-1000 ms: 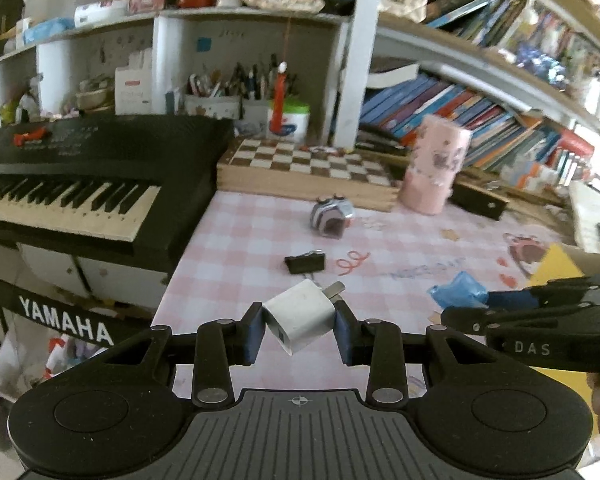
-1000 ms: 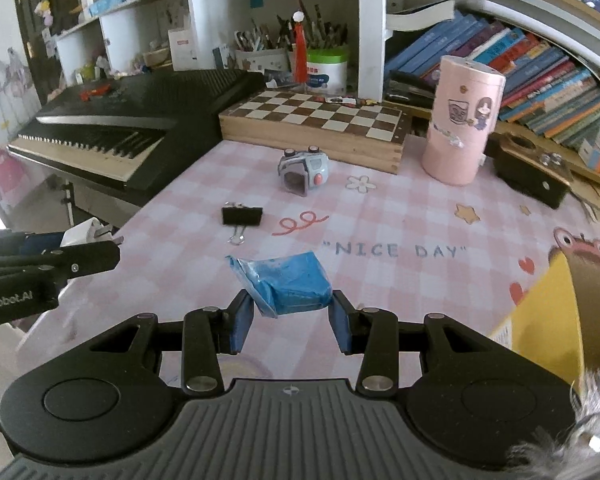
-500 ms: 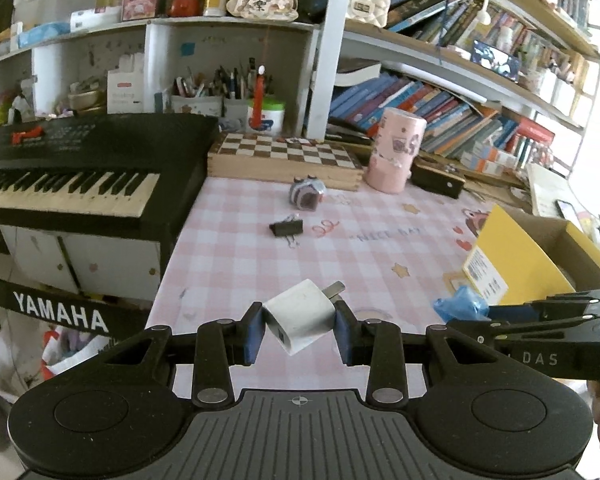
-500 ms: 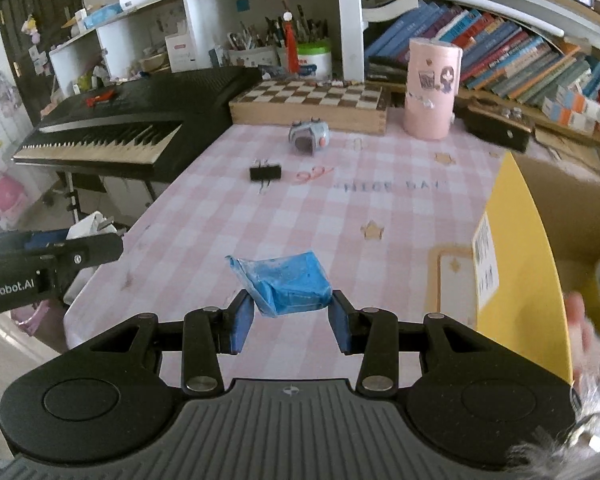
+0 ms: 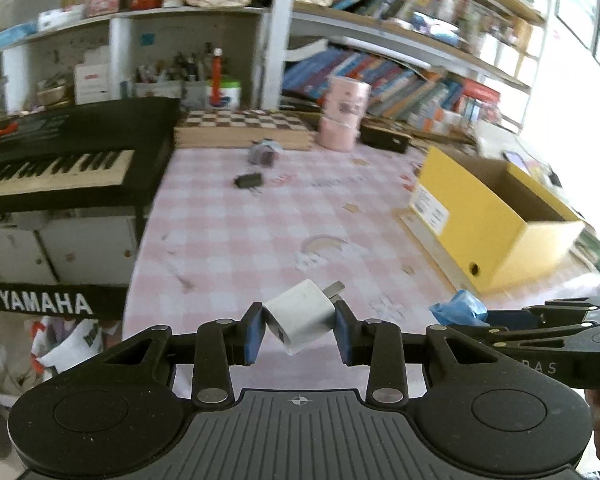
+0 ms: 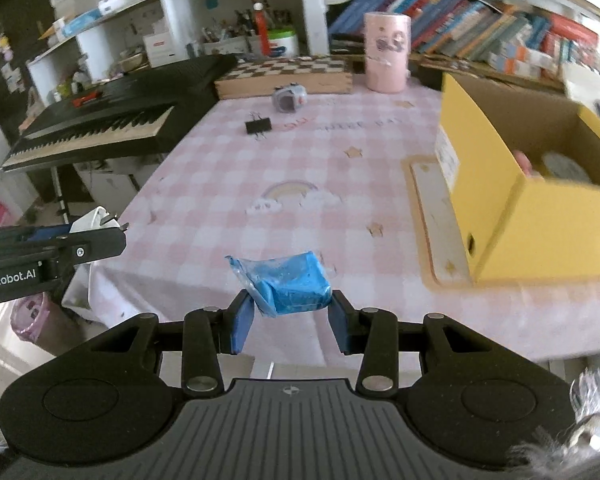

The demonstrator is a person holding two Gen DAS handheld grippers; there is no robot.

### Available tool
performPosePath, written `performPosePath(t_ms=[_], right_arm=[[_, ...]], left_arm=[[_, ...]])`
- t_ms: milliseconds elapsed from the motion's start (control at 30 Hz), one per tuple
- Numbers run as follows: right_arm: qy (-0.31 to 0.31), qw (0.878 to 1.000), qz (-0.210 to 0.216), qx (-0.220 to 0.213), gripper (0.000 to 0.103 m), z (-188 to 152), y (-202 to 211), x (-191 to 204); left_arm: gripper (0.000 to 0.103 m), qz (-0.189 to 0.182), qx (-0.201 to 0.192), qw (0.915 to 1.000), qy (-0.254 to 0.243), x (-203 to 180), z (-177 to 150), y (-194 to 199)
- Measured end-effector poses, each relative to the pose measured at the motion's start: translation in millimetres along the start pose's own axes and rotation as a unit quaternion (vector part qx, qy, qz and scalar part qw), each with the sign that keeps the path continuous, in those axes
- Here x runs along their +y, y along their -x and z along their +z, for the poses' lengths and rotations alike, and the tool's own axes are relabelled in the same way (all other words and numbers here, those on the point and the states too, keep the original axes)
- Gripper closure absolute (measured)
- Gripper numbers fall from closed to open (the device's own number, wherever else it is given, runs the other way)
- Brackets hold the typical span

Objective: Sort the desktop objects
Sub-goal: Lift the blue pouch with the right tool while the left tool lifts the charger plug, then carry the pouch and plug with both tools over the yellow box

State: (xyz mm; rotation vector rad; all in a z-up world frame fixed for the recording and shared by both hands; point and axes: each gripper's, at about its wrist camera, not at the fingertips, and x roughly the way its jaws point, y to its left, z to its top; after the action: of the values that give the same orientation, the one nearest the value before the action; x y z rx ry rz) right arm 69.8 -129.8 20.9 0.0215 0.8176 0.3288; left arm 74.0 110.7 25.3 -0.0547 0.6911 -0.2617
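L tongs (image 5: pixel 299 330) clamp charger (image 5: pixel 300 315); R tongs (image 6: pixel 291 320) clamp blue packet (image 6: pixel 286 282).

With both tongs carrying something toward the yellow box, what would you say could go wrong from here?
The white charger sits tilted between the left tongs, held by its corners, so it might twist loose. The blue packet in the right tongs is soft and could slip out. The yellow box has a tall near wall that a low approach might knock.
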Motion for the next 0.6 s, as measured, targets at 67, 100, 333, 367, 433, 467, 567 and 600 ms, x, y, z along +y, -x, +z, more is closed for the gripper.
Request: performPosePath(t_ms=[67,100,333,367,433,467,567,600], right_arm=[[-0.013,1.0,-0.009,0.001,0.065,-11.7,8.2,-2.1],[-0.02,1.0,-0.014,0.001,0.065,-17.2,12.4,-3.4],[-0.066,0.997,-0.047,-0.001,0.065,-41.6,38.0,-17.1],[-0.07,0.996,-0.052,-0.001,0.065,-45.2,41.5,-18.6],[-0.079,0.995,-0.063,0.0,0.065,-51.8,48.3,-22.3],[-0.084,0.994,-0.069,0.001,0.065,-55.1,51.6,-24.4],[-0.099,0.991,-0.085,0.002,0.065,-63.2,60.1,-31.5],[-0.103,0.991,-0.09,0.002,0.065,-65.6,62.6,-33.4]], left_arm=[[0.068,-0.012,0.003,0.9999,-0.011,-6.4,-4.3,2.4],[0.068,-0.019,0.006,0.9996,-0.017,-10.3,-6.0,2.9],[0.068,-0.065,0.017,0.9963,-0.053,-36.1,-12.4,3.9],[0.068,-0.072,0.019,0.9956,-0.056,-39.8,-13.5,3.0],[0.068,-0.088,0.025,0.9938,-0.064,-48.3,-14.5,0.2],[0.068,-0.095,0.027,0.9928,-0.069,-52.2,-15.2,-0.6],[0.068,-0.115,0.032,0.9894,-0.083,-63.6,-17.2,-2.5],[0.068,-0.121,0.033,0.9881,-0.089,-68.1,-17.8,-3.5]])
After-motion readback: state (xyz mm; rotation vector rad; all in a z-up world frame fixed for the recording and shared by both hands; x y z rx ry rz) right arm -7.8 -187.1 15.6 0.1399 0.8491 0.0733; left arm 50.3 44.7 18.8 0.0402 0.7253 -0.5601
